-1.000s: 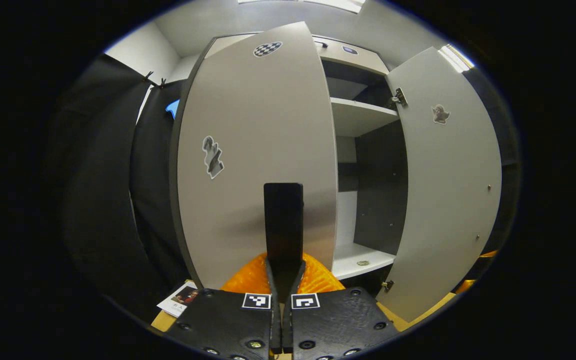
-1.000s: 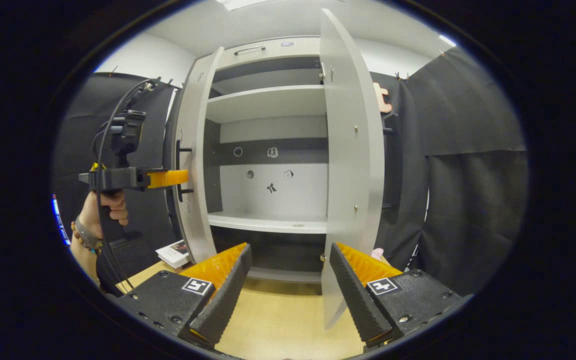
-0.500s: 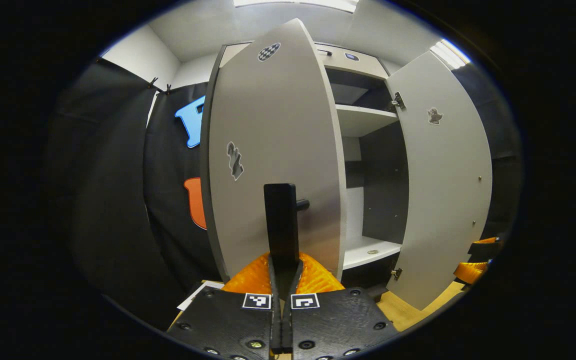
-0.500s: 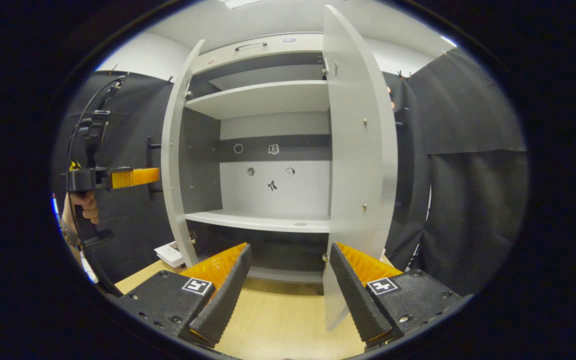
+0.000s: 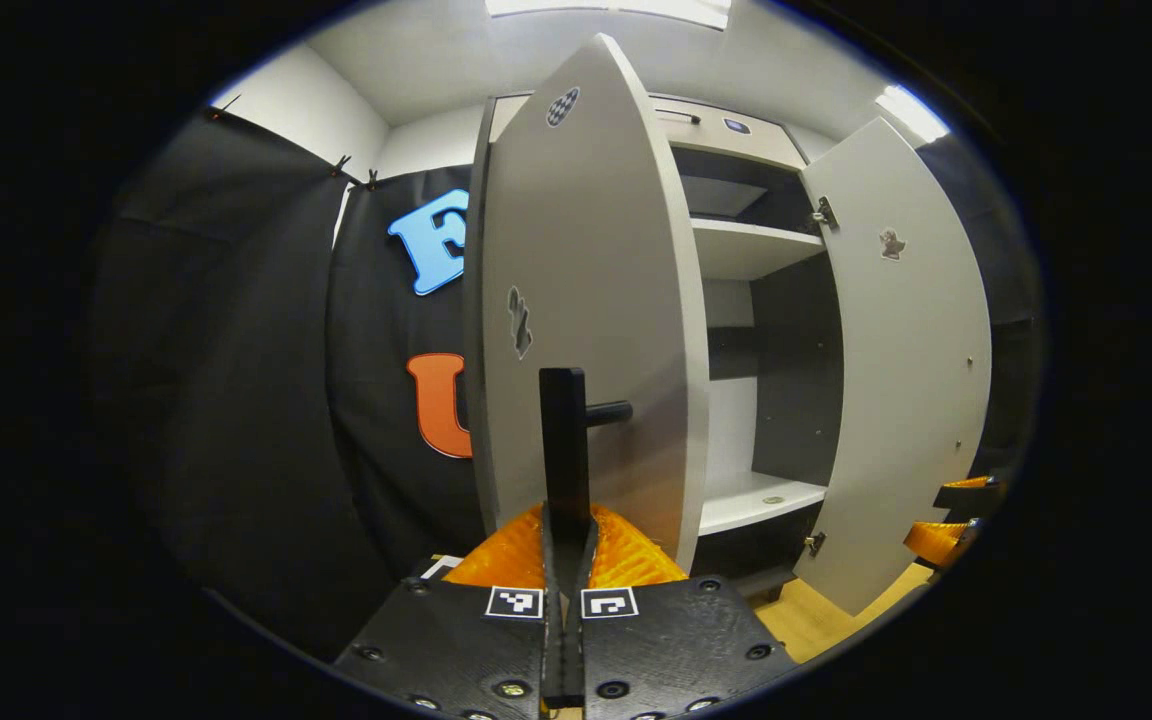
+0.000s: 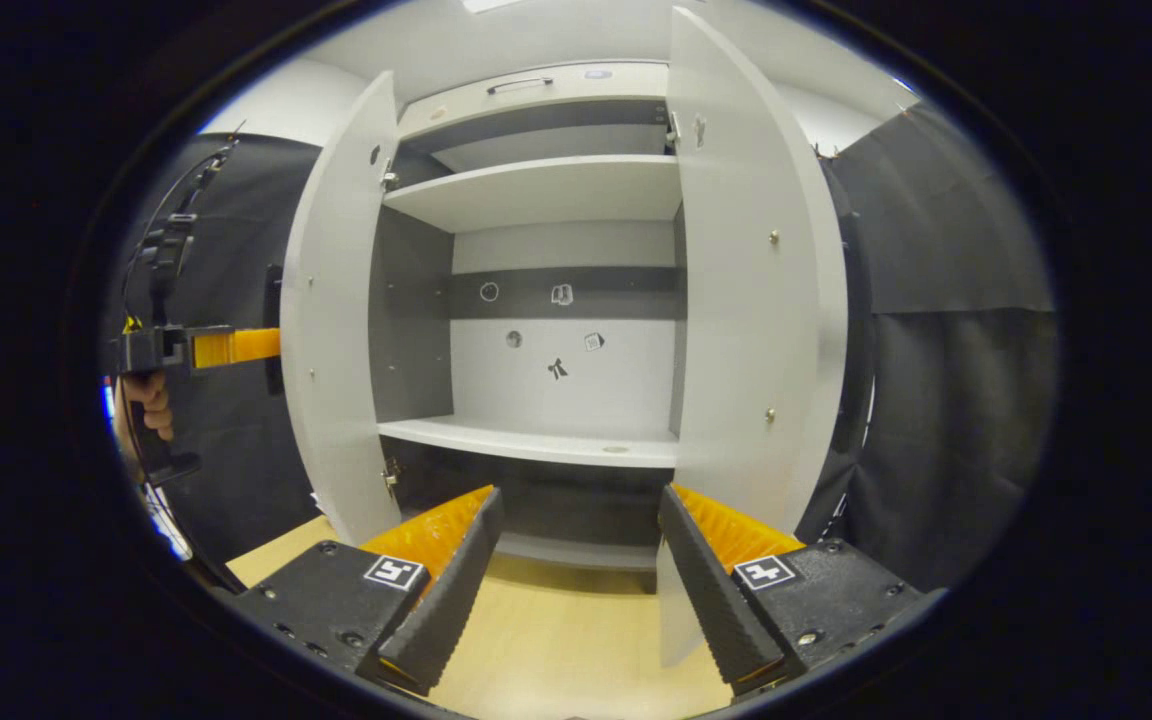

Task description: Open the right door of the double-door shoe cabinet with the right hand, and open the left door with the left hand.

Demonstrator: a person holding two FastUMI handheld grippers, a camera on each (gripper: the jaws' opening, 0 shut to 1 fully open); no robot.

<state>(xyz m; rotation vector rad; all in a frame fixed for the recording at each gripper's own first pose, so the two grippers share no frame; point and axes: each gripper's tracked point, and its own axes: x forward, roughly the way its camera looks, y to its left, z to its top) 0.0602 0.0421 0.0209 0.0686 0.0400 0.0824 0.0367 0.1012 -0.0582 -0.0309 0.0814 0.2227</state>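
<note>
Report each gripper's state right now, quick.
Left gripper: closed on the left door's handle.
Right gripper: open, holding nothing, clear of the right door.

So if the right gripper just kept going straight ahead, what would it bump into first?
Probably nothing at first. The right gripper, open, points between the left door and the right door into the shoe cabinet, about level with its lower shelf. That shelf's front edge looks likeliest, though depth is unclear.
</note>
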